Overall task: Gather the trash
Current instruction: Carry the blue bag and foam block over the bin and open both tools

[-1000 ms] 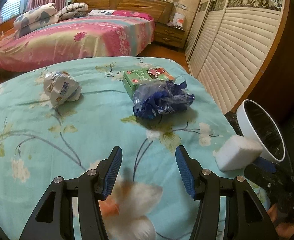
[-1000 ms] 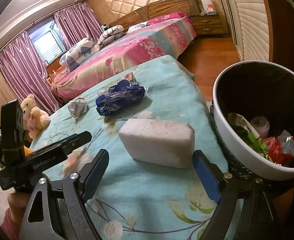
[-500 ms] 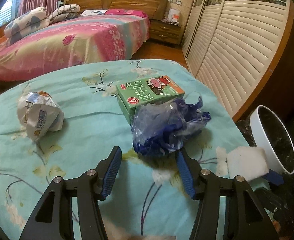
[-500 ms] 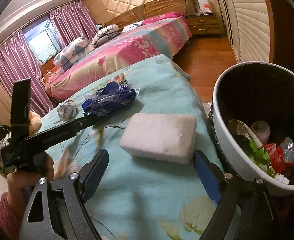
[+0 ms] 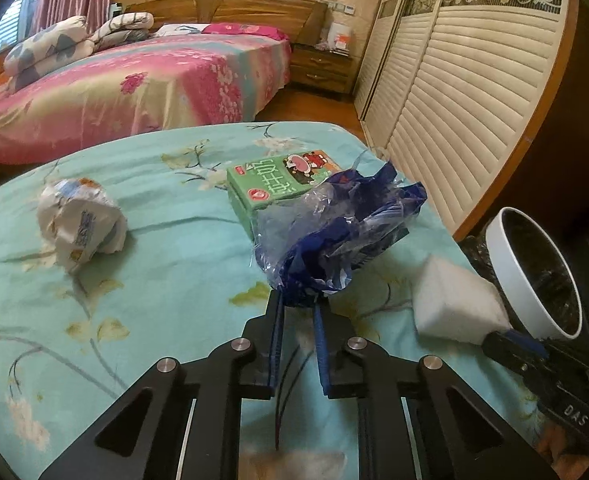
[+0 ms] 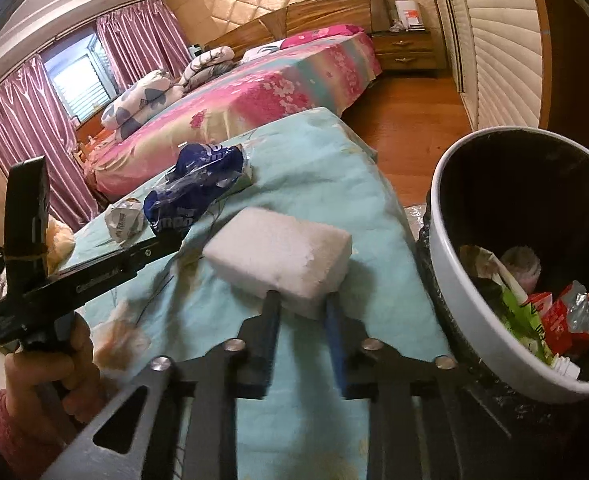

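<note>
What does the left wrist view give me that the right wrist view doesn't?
Left wrist only: the left gripper shut on the crumpled blue plastic wrapper, and the printed top of the green drink carton.

Right wrist only: litter inside the white round bin, and the right gripper closing on the white foam block.

Both: wrapper, block, bin, the crumpled white paper wad, and the teal floral sheet.

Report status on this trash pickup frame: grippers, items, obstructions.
Left gripper shut on blue plastic wrapper. Right gripper closing on white foam block. Bin alongside, path clear. Crumpled paper, green carton still on bedspread.
</note>
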